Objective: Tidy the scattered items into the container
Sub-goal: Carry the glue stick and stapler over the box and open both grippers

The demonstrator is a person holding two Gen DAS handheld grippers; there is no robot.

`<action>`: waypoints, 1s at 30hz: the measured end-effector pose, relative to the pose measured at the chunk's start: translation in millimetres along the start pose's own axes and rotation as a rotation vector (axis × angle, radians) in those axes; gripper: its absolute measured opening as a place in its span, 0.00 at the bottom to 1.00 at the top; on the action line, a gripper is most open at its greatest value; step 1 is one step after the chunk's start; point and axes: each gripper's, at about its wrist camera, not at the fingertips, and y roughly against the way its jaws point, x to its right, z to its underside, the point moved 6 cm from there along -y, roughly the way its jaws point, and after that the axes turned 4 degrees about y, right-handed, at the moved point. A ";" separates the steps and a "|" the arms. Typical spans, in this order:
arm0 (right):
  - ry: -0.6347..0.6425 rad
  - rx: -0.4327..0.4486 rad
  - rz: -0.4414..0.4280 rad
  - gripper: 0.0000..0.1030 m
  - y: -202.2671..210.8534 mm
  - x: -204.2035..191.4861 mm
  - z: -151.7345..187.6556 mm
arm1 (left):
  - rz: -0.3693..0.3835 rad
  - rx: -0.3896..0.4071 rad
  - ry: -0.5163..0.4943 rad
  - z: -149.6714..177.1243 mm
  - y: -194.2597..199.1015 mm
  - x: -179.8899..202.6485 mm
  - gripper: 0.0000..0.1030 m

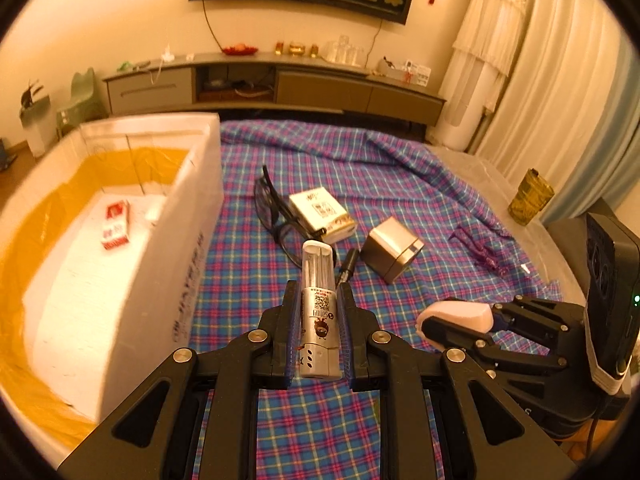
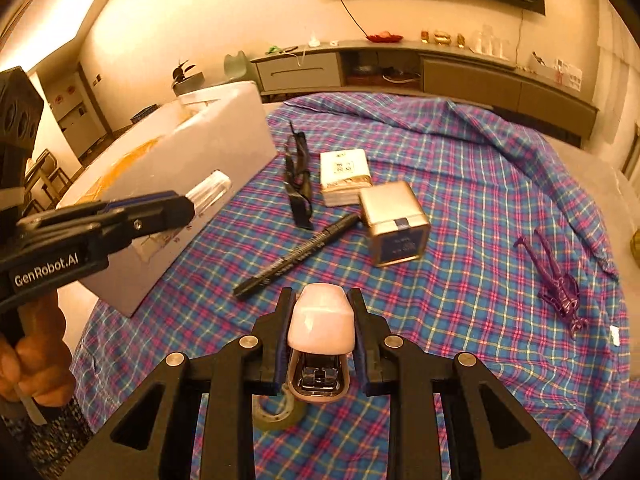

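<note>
My left gripper point(image 1: 319, 288) is shut on a silver and clear tube point(image 1: 318, 308) and holds it above the plaid cloth, just right of the white foam box point(image 1: 176, 264). The box is lined with yellow plastic and holds a red and white pack point(image 1: 116, 226). My right gripper point(image 2: 322, 298) is shut on a pink stapler point(image 2: 321, 320) above the cloth. On the cloth lie a black marker point(image 2: 298, 254), black glasses point(image 2: 298, 178), a white card box point(image 2: 344, 174), a gold tin point(image 2: 394, 222) and a purple clip point(image 2: 556, 284).
A tape roll point(image 2: 280, 414) lies on the cloth under my right gripper. A small white item point(image 2: 615, 336) lies at the right cloth edge. A green glass point(image 1: 530, 196) stands off the cloth at the right. A TV cabinet point(image 1: 280, 84) runs along the far wall.
</note>
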 end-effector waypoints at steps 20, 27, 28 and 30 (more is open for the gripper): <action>0.135 0.162 0.025 0.26 68.5 -88.4 -48.4 | 0.028 0.144 0.059 -23.3 88.8 -26.7 0.18; 0.160 0.212 0.014 0.26 83.8 -121.8 -64.3 | 0.053 0.177 0.108 -30.7 109.5 -44.0 0.18; 0.160 0.216 0.012 0.26 85.1 -125.7 -66.3 | 0.056 0.182 0.113 -31.4 111.5 -46.0 0.18; 0.164 0.222 0.010 0.26 86.4 -133.1 -70.7 | 0.060 0.191 0.127 -33.5 116.2 -50.9 0.18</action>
